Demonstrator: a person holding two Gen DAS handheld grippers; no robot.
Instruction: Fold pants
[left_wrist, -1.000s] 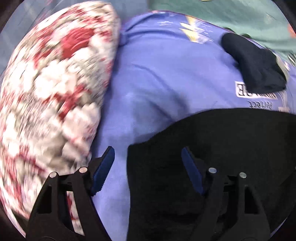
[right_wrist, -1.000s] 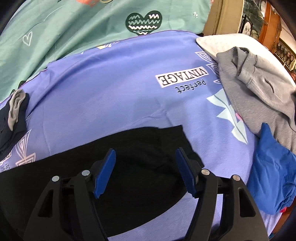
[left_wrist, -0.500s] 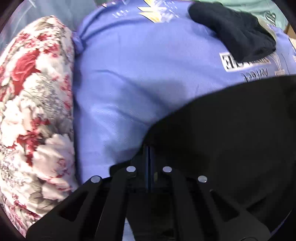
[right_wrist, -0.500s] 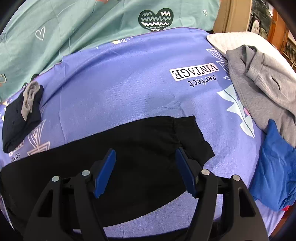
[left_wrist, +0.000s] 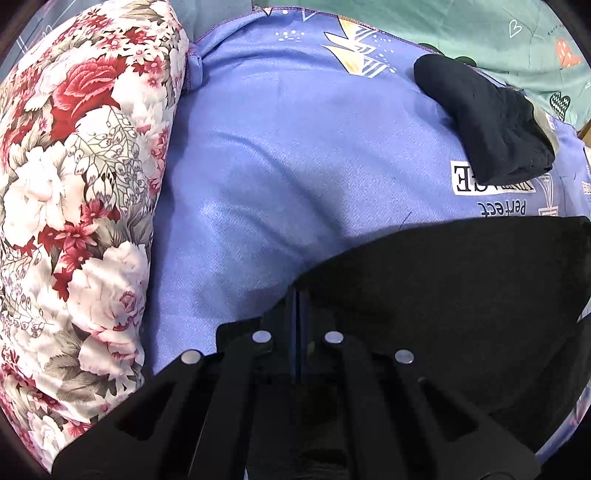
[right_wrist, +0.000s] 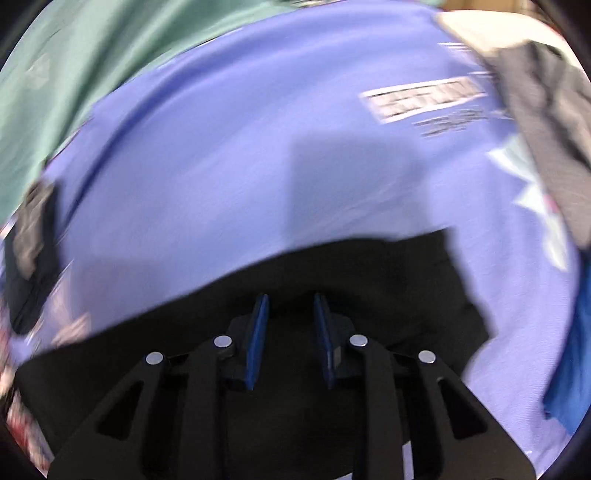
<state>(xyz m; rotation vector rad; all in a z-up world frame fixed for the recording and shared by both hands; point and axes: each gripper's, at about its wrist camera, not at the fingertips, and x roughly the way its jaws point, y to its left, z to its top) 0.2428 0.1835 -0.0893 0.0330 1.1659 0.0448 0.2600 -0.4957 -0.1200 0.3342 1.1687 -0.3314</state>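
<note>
Black pants (left_wrist: 443, 288) lie on a purple printed sheet (left_wrist: 295, 166). My left gripper (left_wrist: 297, 295) is shut on the left end of the pants and holds that edge lifted off the sheet. In the right wrist view the pants (right_wrist: 369, 295) spread across the lower frame, blurred by motion. My right gripper (right_wrist: 290, 306) sits over the pants near their right end with its blue pads (right_wrist: 258, 332) a narrow gap apart and black cloth between them.
A floral pillow (left_wrist: 81, 192) lies left of the pants. A folded dark garment (left_wrist: 487, 122) rests on the sheet behind, also in the right wrist view (right_wrist: 33, 251). Grey clothes (right_wrist: 546, 122) and a blue garment (right_wrist: 576, 350) lie right. A green sheet (right_wrist: 92, 48) is behind.
My left gripper closed on the pants' left end and lifted it. My right gripper's jaws narrowed from wide open to a small gap over the pants, and it is moving fast.
</note>
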